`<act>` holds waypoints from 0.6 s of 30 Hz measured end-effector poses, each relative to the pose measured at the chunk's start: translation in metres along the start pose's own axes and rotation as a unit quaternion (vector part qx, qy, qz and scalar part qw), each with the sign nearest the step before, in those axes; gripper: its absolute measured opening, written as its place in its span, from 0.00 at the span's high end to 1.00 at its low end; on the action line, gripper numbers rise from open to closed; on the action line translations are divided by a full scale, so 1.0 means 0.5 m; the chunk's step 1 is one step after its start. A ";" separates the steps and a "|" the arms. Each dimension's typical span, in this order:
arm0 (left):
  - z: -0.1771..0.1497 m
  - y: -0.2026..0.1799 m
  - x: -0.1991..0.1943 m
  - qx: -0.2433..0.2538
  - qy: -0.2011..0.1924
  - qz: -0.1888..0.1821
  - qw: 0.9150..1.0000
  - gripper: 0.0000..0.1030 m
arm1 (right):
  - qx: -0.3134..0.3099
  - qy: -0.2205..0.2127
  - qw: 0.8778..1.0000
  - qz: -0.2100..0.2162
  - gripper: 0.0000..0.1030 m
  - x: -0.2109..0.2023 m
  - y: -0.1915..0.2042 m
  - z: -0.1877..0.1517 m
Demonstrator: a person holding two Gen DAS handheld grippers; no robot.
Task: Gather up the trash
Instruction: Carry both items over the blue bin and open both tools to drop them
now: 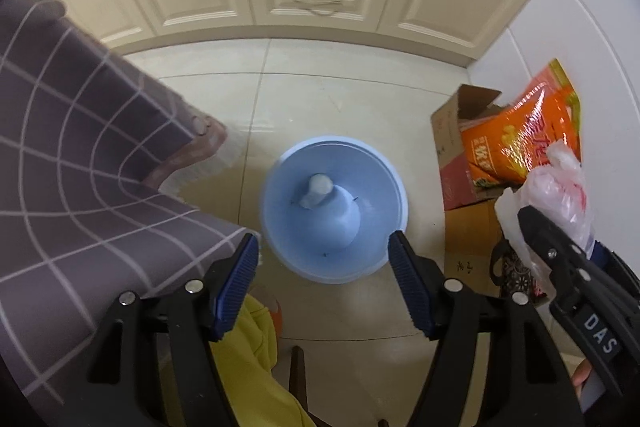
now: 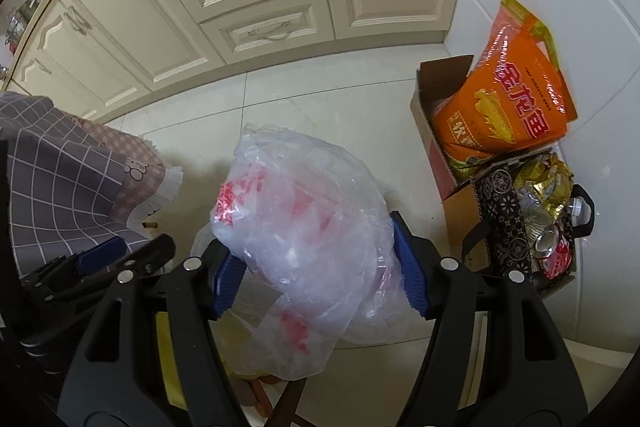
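Currently right gripper (image 2: pixel 320 263) clamps the plastic bag (image 2: pixel 304 227), likely a liner; left gripper (image 1: pixel 322 291), jaws apart and empty, hangs above the blue bin (image 1: pixel 280 227).

Left gripper (image 1: pixel 323 281) points steeply down, lower centre of the left wrist view. Jaws stand wide apart, blue pads (image 1: pixel 236 289) facing each other, nothing between them.

Right gripper (image 2: pixel 316 269) also points steeply down, lower centre of the right wrist view. Its pads (image 2: pixel 409 267) press on both sides of a bag (image 2: pixel 304 223), which bulges out above them.

The right gripper shows at the right edge of the left wrist view; the left gripper shows at the left edge of the right wrist view. A fingertip (image 1: pixel 580 375) shows at lower right of the left wrist view.
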State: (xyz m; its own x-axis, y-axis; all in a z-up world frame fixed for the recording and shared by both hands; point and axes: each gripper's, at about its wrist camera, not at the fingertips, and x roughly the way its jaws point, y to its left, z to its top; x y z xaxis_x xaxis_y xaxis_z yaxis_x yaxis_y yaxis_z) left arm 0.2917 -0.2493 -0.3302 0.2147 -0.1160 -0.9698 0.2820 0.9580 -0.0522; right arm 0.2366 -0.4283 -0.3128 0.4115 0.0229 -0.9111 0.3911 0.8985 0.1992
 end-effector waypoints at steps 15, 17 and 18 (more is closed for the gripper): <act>-0.011 0.031 -0.027 -0.001 -0.006 0.001 1.000 0.36 | -0.018 0.028 0.998 0.046 0.26 0.028 0.063 0.013; -0.012 0.030 -0.025 0.002 -0.006 0.005 1.000 0.36 | -0.015 0.031 0.998 0.045 0.25 0.030 0.057 0.009; -0.014 0.030 -0.026 0.003 -0.007 0.007 1.000 0.36 | -0.015 0.032 0.998 0.046 0.25 0.030 0.057 0.008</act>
State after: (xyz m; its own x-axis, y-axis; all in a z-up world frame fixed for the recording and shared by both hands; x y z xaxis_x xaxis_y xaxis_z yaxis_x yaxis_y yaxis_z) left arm 0.2867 -0.2315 -0.3202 0.2313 -0.1058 -0.9671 0.2837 0.9582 -0.0370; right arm 0.2571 -0.4040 -0.3192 0.3904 0.1329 -0.9110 0.3298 0.9037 0.2732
